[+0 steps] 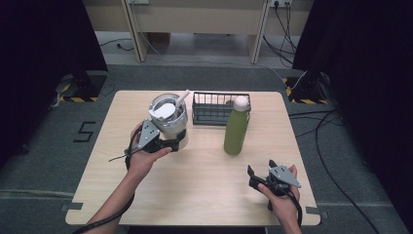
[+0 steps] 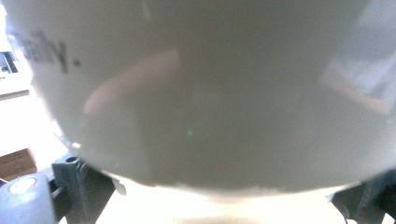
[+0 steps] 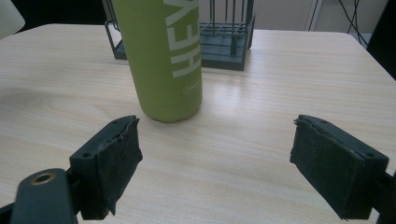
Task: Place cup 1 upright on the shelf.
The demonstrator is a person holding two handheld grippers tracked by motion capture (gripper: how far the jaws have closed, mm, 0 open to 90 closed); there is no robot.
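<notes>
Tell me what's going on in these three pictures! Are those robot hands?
Not robots: a person holds a pinching tool in each hand. The top picture looks down on the wooden table. The other two come from little cameras riding on the tools. The left gripper has its jaws around a pale tumbler with a straw, so its camera sees the tumbler very close. The right gripper is empty, jaws wide apart, facing a green bottle. Behind stands a dark wire basket.
</notes>
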